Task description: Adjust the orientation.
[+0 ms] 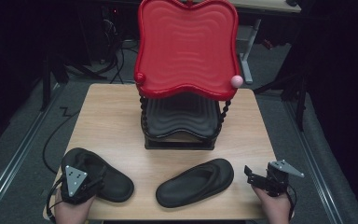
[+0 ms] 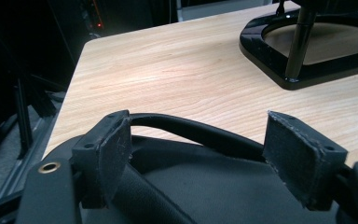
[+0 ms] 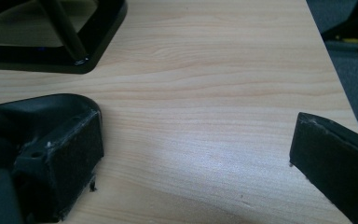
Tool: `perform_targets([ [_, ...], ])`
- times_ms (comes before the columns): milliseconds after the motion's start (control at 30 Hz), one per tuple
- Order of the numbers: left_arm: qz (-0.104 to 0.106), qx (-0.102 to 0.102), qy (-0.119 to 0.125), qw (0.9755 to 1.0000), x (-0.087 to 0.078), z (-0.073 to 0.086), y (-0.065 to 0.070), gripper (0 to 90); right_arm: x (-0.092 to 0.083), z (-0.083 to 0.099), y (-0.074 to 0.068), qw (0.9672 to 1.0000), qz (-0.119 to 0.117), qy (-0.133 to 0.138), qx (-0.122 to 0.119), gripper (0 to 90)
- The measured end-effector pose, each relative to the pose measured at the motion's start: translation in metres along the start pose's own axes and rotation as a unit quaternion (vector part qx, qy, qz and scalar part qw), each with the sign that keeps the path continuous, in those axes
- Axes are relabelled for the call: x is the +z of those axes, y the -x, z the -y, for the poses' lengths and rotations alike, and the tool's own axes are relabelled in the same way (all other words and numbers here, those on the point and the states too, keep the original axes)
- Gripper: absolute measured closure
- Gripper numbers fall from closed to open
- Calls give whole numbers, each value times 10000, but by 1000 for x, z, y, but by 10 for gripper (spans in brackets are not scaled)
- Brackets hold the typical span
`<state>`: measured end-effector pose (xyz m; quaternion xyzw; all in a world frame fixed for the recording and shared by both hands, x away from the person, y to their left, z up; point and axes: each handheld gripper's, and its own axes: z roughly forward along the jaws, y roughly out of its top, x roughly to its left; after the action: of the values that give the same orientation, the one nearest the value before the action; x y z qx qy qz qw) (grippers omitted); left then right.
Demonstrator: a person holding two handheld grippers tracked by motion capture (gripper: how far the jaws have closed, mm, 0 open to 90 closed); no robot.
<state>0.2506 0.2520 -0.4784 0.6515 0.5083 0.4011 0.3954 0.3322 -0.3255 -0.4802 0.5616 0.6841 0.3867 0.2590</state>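
- On the wooden table [image 1: 112, 116], near the front edge, lie two black slippers: the left slipper [image 1: 114, 179] at the front left corner, the right slipper [image 1: 196, 182] at front centre, well apart from each other.
- Left gripper [image 1: 95, 179] sits over the left slipper, a hand [image 1: 70, 210] holding it from the bottom edge.
- Left gripper view: its jaws stand spread, one to each side of the slipper's strap [image 2: 191, 133]; the left pad [image 2: 114, 154] is close against the strap end, the right pad [image 2: 298, 156] stands clear of it. No pinch is evident.
- Right gripper [image 1: 251, 176] is held by the other hand [image 1: 275, 207] at the front right corner, just beside the toe end of the right slipper, not touching it.
- Right gripper view: jaws spread wide, bare table between them; the right slipper's edge [image 3: 42, 109] lies behind the left pad [image 3: 72, 161].
- Behind the slippers, at table centre, stands a two-tier rack [image 1: 179, 140]: black lower tray [image 1: 179, 116], red upper tray [image 1: 186, 46] with wavy ribs.
- A pink ball [image 1: 236, 81] caps the red tray's right front corner.
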Motion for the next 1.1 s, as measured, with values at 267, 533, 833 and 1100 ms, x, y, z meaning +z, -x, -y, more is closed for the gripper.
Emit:
perform_targets([
  [267, -142, -116, -26, 9998, 2, 2, -4, 243, 1, 0, 3, 9997, -236, 99, 46, 25],
  [533, -231, -242, -83, 9994, -2, 5, -5, 241, 4, 0, 0, 9985, -461, 202, -197, 25],
  [833, -391, -386, -8, 9985, -11, 9, -4, 223, 4, 2, -1, 9976, -643, 201, -168, 26],
  [1100, -363, -389, -113, 9985, -13, 10, -8, 207, -3, 0, -5, 9981, -507, 315, -176, 49],
])
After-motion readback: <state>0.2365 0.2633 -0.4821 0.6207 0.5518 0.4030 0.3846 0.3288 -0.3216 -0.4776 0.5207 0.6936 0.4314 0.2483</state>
